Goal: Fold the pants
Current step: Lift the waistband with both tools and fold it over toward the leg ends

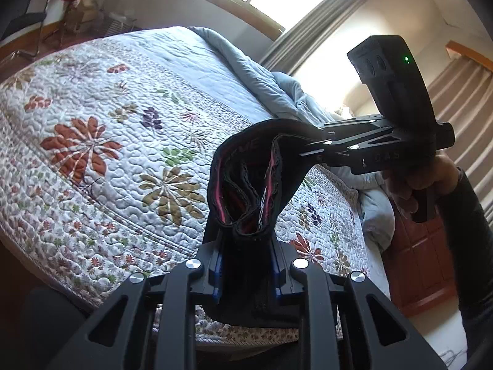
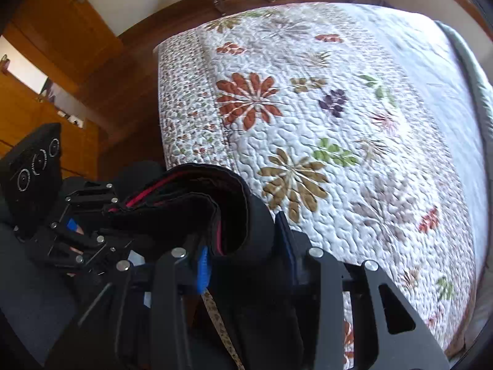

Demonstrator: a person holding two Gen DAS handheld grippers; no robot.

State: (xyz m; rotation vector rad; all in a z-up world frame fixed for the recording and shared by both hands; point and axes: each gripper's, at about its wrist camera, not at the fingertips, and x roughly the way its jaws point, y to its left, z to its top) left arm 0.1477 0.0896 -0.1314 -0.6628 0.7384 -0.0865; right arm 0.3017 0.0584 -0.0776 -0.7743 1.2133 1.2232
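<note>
Quilted floral bedspread (image 2: 308, 117) under black pants (image 1: 246, 178), both ends clamped by left claw (image 1: 246, 265) and right claw (image 2: 243, 256).

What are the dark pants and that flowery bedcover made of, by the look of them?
Pants: soft black knit, probably stretchy sportswear, with a matte surface, pink trim and stitched seams along the bunched waistband.
Bedcover: quilted cloth, likely cotton, its puffy stitched ripples showing padding under a printed flower pattern. Neither fibre is certain from the look alone.
</note>
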